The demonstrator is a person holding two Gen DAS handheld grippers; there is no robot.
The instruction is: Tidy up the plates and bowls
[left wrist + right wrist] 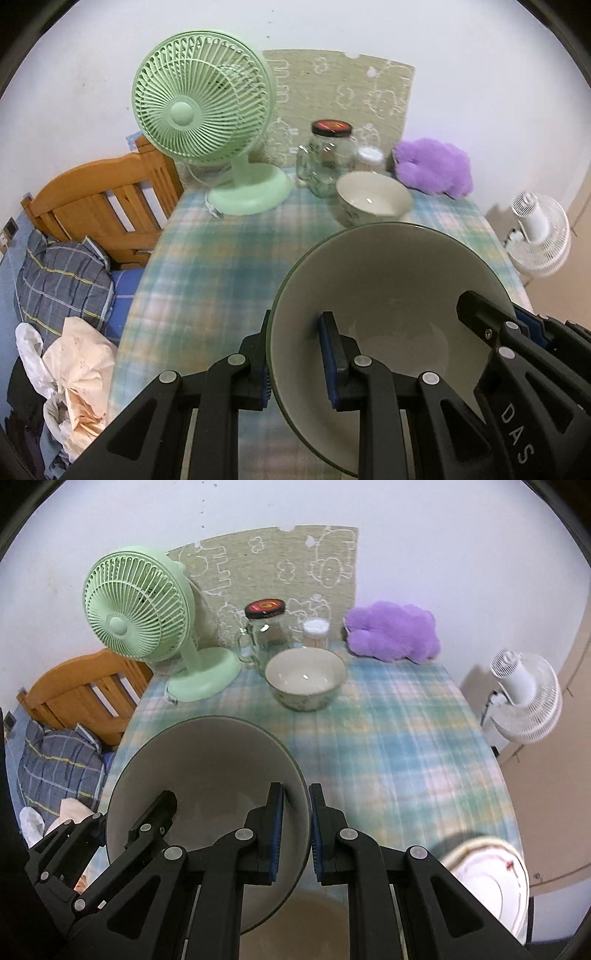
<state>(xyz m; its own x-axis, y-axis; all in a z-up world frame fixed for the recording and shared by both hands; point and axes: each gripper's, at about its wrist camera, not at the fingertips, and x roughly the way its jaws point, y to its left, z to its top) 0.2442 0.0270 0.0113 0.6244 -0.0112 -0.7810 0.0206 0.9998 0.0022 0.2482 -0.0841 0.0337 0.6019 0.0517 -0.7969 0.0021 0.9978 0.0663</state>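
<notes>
A large grey bowl with a dark rim [388,280] hangs above the checked tablecloth [221,266], held from both sides. My left gripper [297,363] is shut on its left rim, one blue pad inside and one outside. My right gripper [297,834] is shut on the opposite rim of the same bowl [207,760]. Each gripper also shows in the other's view, at the bowl's far edge. A smaller white bowl [304,679] stands upright near the back of the table. A white plate with a gold rim [487,882] lies at the front right.
A green desk fan [203,110], a glass jar with a black lid [330,155] and a purple plush toy [434,166] line the back by the wall. A wooden bed frame [103,199] is on the left, a white fan [524,698] on the right. A tan round surface [314,923] lies under the bowl.
</notes>
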